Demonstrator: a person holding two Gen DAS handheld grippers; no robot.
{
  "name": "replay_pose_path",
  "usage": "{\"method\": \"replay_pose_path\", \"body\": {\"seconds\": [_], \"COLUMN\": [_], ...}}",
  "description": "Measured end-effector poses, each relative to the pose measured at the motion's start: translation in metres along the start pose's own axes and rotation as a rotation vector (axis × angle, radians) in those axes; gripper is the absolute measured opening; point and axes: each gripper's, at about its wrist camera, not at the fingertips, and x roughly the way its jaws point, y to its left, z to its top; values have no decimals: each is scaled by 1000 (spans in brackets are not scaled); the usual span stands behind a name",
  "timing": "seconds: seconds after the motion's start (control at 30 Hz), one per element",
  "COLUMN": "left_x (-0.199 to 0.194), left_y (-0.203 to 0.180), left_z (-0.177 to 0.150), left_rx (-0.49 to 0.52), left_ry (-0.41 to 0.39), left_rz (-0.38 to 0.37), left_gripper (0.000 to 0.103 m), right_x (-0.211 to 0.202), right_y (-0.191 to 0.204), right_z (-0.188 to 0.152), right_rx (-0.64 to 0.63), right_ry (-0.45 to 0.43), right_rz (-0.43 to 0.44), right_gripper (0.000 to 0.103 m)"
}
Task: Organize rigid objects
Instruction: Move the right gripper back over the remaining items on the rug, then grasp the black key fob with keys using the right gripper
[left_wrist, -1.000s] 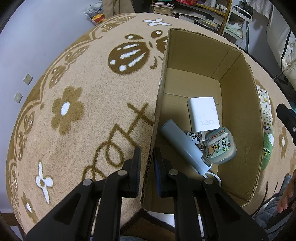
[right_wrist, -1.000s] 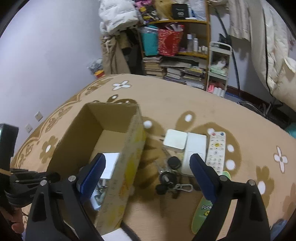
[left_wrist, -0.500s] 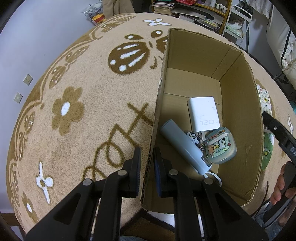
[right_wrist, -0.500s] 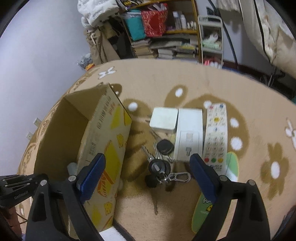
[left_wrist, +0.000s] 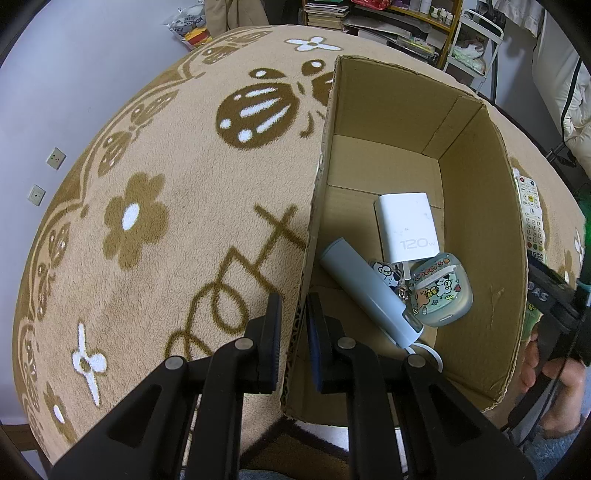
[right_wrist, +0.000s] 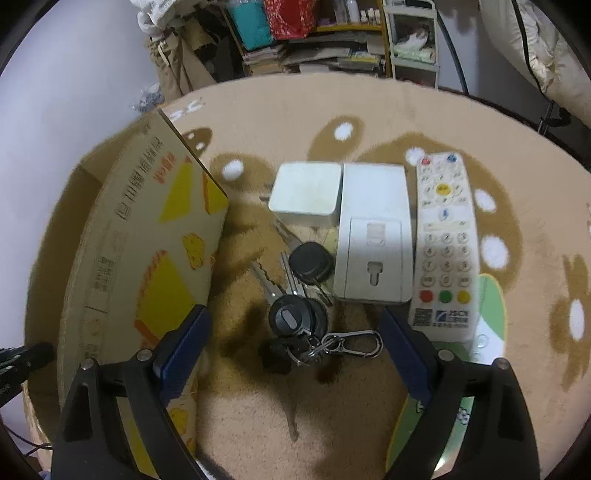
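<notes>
Left gripper pinches the box wall while the right gripper narrows over the key bunch

The left gripper (left_wrist: 293, 325) is clamped on the near left wall of the cardboard box (left_wrist: 476, 229), which sits on the tan flower rug (left_wrist: 147, 221); inside lie a white 120W charger (left_wrist: 406, 227), a grey-blue tube (left_wrist: 365, 288) and a cartoon-printed earbud case (left_wrist: 439, 291). The right gripper (right_wrist: 293, 339) has its jaws wide and closing, pads touching nothing, with the key bunch (right_wrist: 299, 295) and its carabiner (right_wrist: 351, 343) lying between them on the rug. Just beyond the keys sit a small white box (right_wrist: 304, 192), a white wall unit (right_wrist: 373, 236) and, to the right, a white remote (right_wrist: 445, 240)
</notes>
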Motion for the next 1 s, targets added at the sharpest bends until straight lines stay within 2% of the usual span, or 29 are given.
{"method": "replay_pose_path", "body": {"seconds": [0.03, 0.07, 0.2, 0.33, 0.43, 0.6, 0.63, 0.67, 0.87, 1.0], "left_x": [0, 0, 0, 1, 1, 1, 1, 1, 1, 1], "left_y": [0, 0, 1, 1, 1, 1, 1, 1, 1, 1], "left_z": [0, 0, 0, 0, -1, 0, 0, 0, 0, 0], "left_rx": [-1, -2, -1, 3, 3, -1, -1, 0, -2, -4], "left_ry": [0, 1, 2, 1, 1, 2, 2, 1, 2, 2], "left_rz": [0, -1, -2, 1, 1, 0, -1, 0, -2, -3], "left_gripper": [13, 13, 13, 13, 14, 14, 14, 14, 14, 14], "right_x": [5, 7, 16, 21, 23, 18, 16, 13, 8, 3], "right_y": [-1, -1, 0, 13, 22, 23, 22, 20, 24, 28], "right_z": [-1, -2, -4, -13, -19, -19, -19, -18, -13, -11], "right_rx": [3, -3, -24, -143, -165, -164, -157, -147, -152, -136], "right_ry": [13, 9, 16, 21, 6, 3, 2, 8, 24, 43], "right_rz": [-1, -11, -15, -80, -142, -164, -158, -158, -166, -128], "right_gripper": [83, 81, 81, 82, 79, 51, 35, 31, 31, 31]}}
